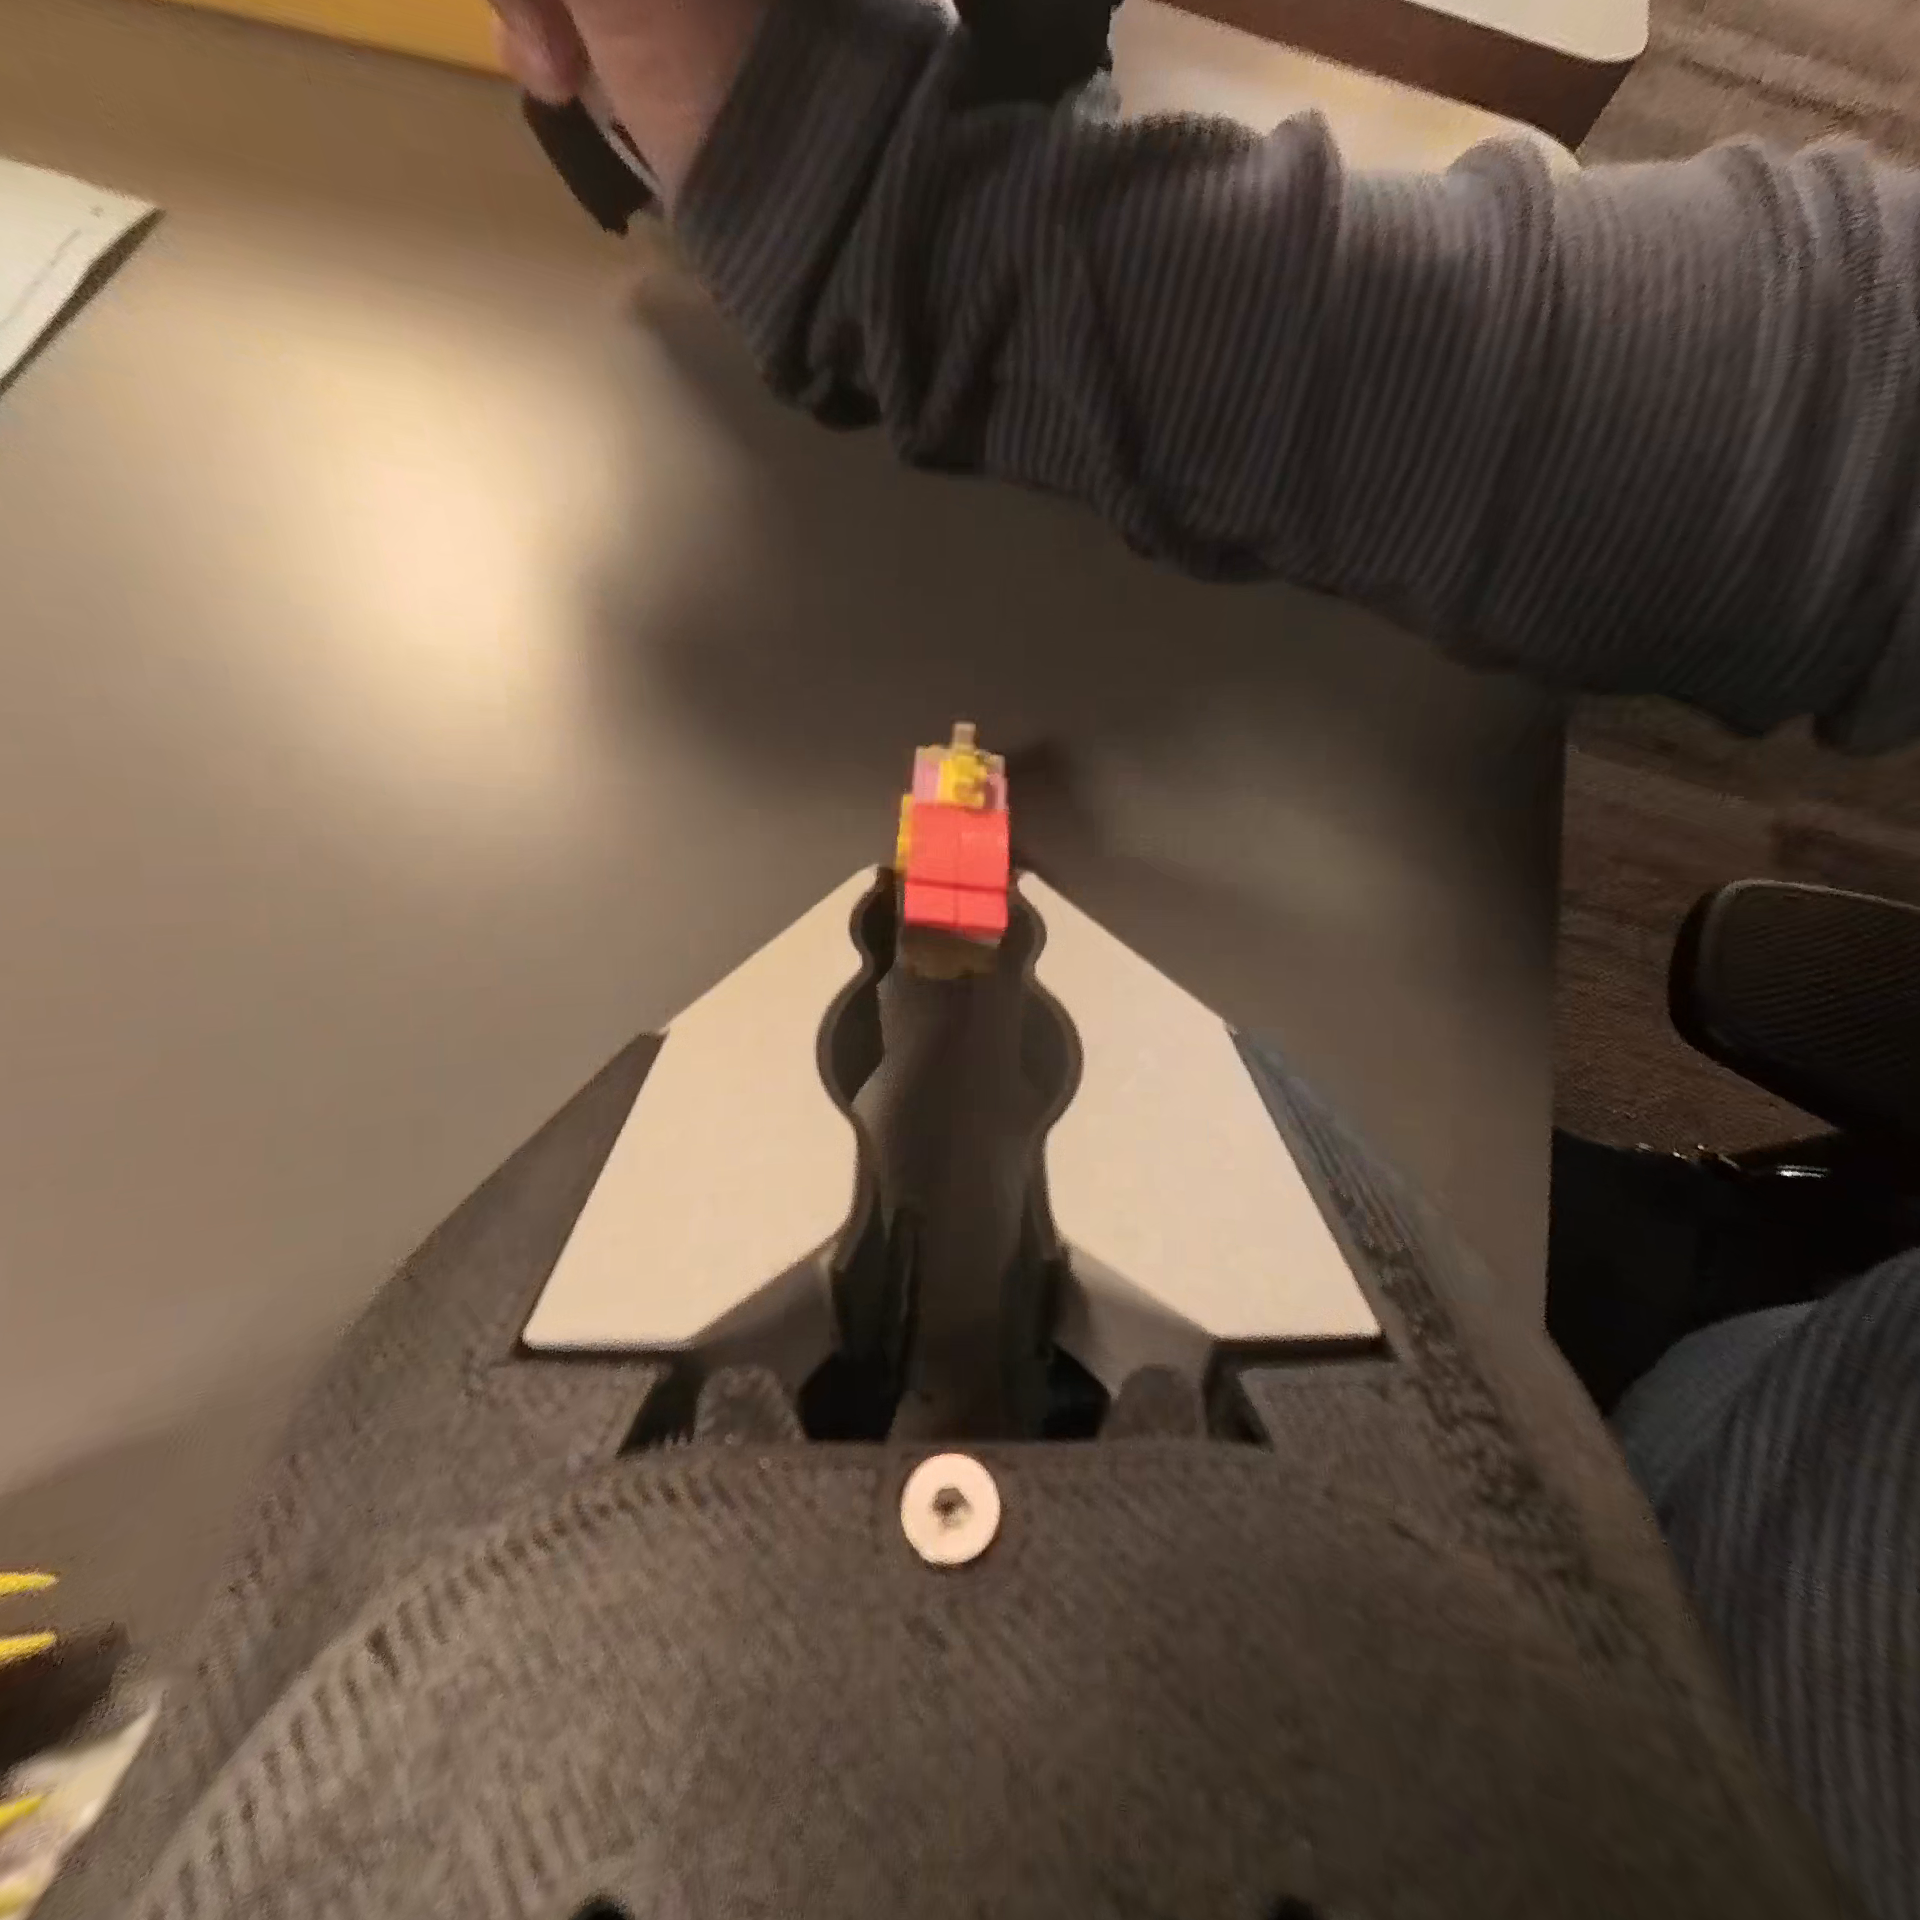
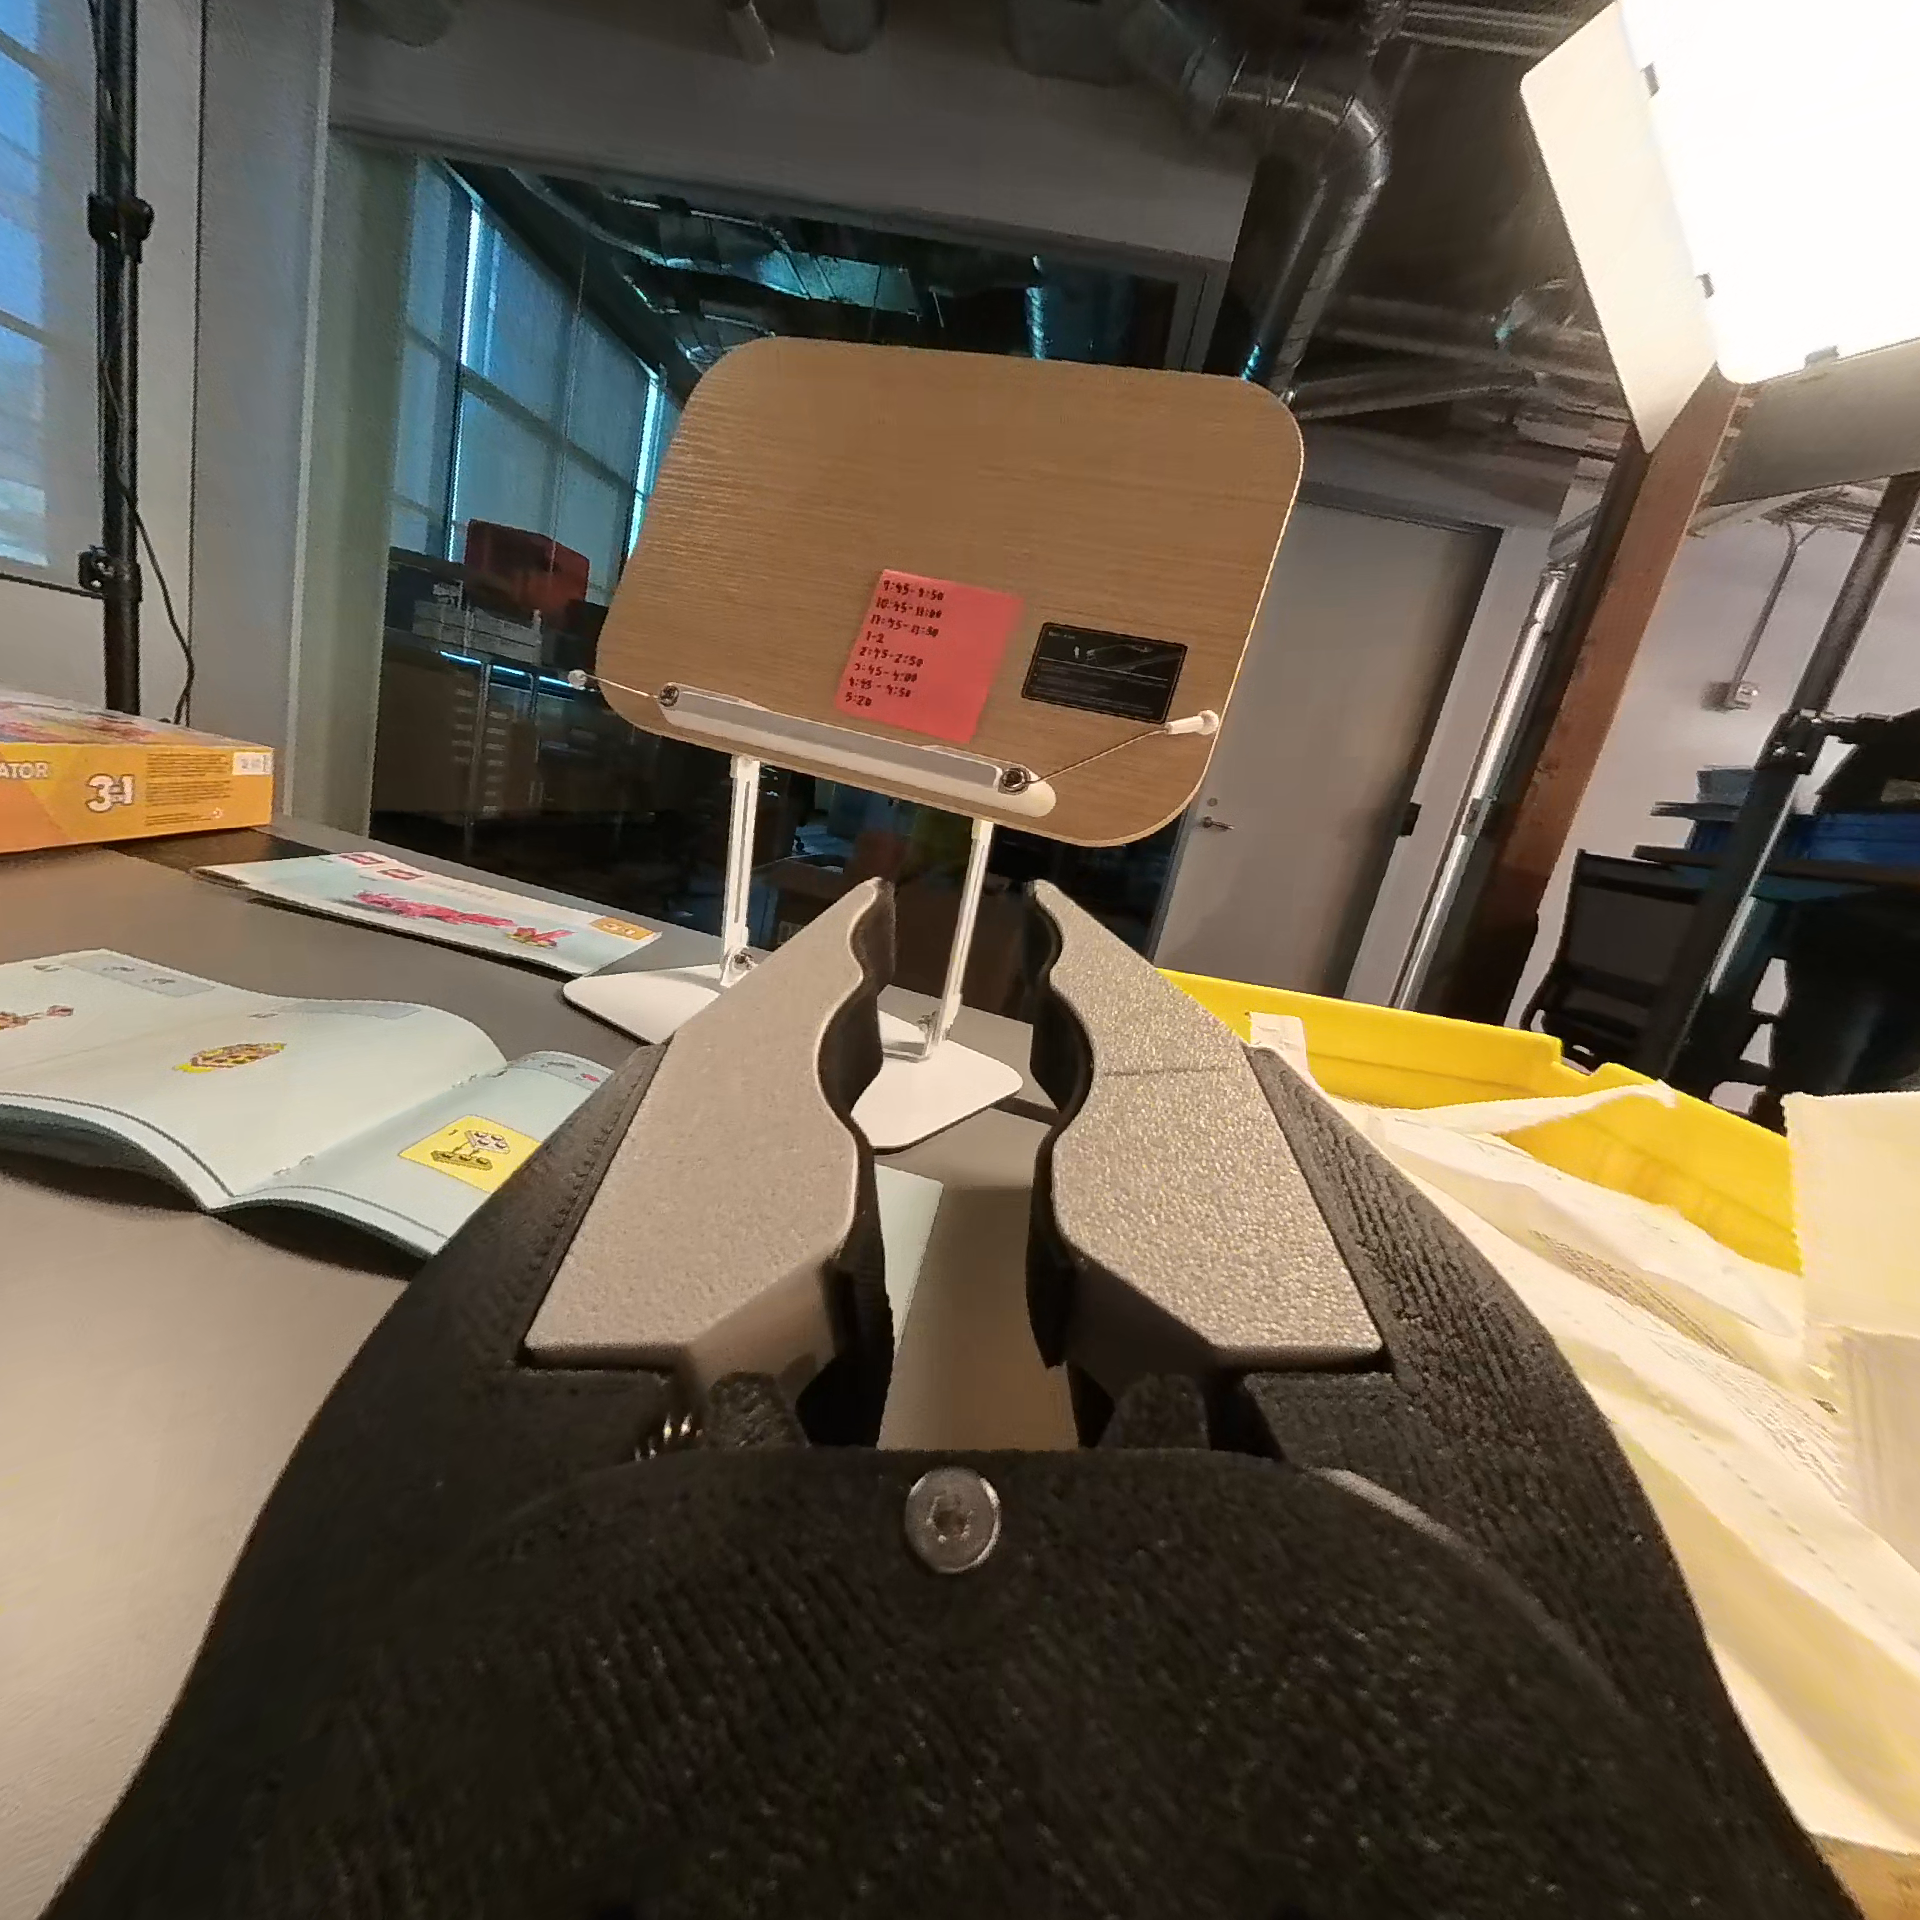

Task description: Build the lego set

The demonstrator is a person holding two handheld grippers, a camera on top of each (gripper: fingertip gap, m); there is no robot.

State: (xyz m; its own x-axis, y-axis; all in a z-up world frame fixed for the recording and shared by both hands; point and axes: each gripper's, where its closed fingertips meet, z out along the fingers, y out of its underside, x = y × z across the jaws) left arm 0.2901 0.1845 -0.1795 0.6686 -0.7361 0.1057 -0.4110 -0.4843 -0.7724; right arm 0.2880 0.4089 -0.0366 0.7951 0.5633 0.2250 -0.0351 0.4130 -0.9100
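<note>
L tool (image 1: pixel 956 883) clenched on red/yellow/pink brick model (image 1: pixel 954 862), blurry; R tool (image 2: pixel 958 904) released, bare.

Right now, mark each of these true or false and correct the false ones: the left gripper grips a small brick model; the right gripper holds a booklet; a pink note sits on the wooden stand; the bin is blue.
1. The left gripper grips a small red, yellow and pink brick model. True.
2. The right gripper holds a booklet. False: it is open with nothing between its fingers; the open pale-blue instruction booklet lies on the dark table.
3. A pink sticky note sits on the wooden book stand. True.
4. The plastic bin is blue. False: it is yellow.
</note>
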